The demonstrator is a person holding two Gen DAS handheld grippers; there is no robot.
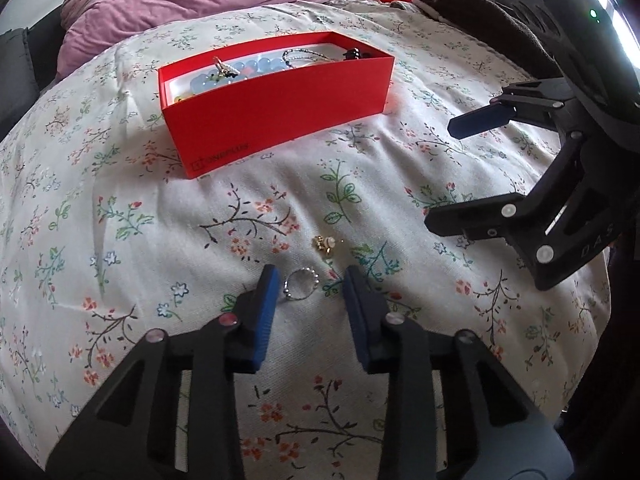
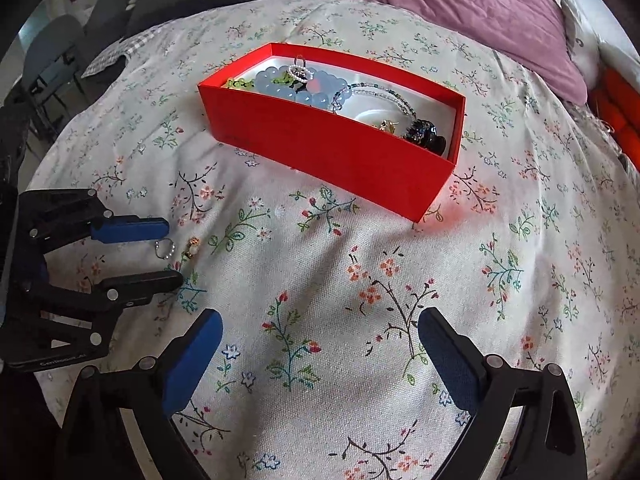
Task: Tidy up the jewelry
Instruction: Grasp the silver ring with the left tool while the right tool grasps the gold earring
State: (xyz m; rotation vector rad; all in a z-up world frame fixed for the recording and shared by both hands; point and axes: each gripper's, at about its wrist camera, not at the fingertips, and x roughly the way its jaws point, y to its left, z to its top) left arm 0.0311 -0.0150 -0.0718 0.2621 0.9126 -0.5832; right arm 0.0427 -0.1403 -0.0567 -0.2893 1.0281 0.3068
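A: Where is the left claw [image 1: 307,282]?
B: Low in the centre of the left wrist view, over the flowered bedspread [image 1: 120,208]. Its jaws are partly open with the small beaded ring [image 1: 301,289] lying between them; the blue pads [image 1: 267,304] stand clear of it on either side, so nothing is gripped.

A: Anything else loose?
B: A tiny gold earring [image 1: 325,243] lies on the bedspread just above the ring in the frame.

A: And the box?
B: The red box [image 1: 280,116] sits in the upper middle, well apart from the ring. It holds pale blue beads [image 2: 280,86], a thin beaded bracelet [image 2: 376,94] and a dark hair clip [image 2: 426,136].

A: The right claw [image 2: 320,360]?
B: Wide open and empty, at the bottom of its own view, over bare bedspread.
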